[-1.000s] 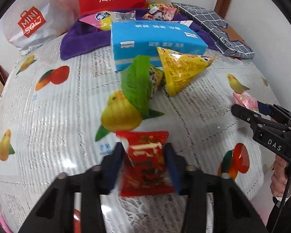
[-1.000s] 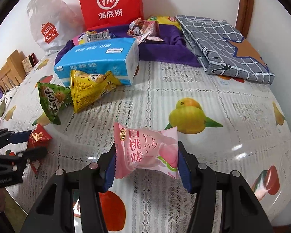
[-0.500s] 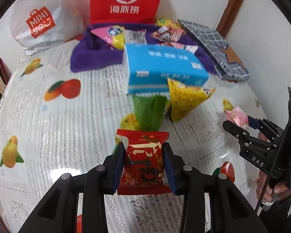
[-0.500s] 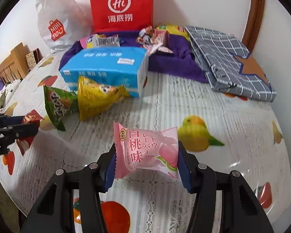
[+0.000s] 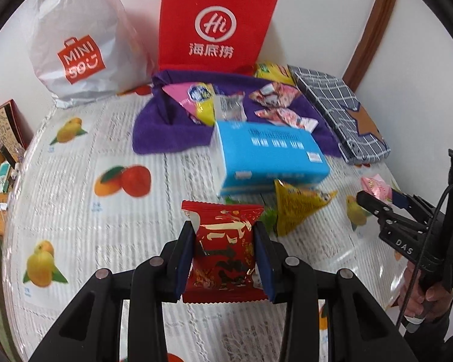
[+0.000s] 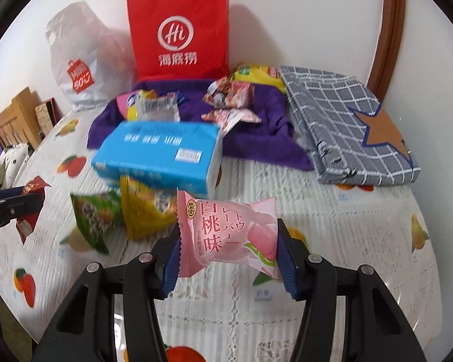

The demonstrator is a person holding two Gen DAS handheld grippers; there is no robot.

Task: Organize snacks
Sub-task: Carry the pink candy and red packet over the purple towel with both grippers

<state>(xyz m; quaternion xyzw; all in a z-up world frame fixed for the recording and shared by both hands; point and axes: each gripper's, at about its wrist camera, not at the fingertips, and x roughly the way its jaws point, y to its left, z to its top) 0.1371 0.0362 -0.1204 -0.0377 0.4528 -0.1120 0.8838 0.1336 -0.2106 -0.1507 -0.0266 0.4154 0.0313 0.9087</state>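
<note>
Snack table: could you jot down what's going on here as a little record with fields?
left hand-held gripper: shut on red snack packet, held above the table
right hand-held gripper: shut on pink peach snack packet, held above the table
surface: fruit-print tablecloth
loose on table: yellow triangular packet, green packet
beside them: blue tissue pack
on purple cloth: several more snack packets
at the wall: red paper bag, white plastic bag

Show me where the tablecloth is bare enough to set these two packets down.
Bare: left of the tissue box, between the white bag and the near edge; also below the checked cloth. Crowded: the purple cloth and yellow packet.
</note>
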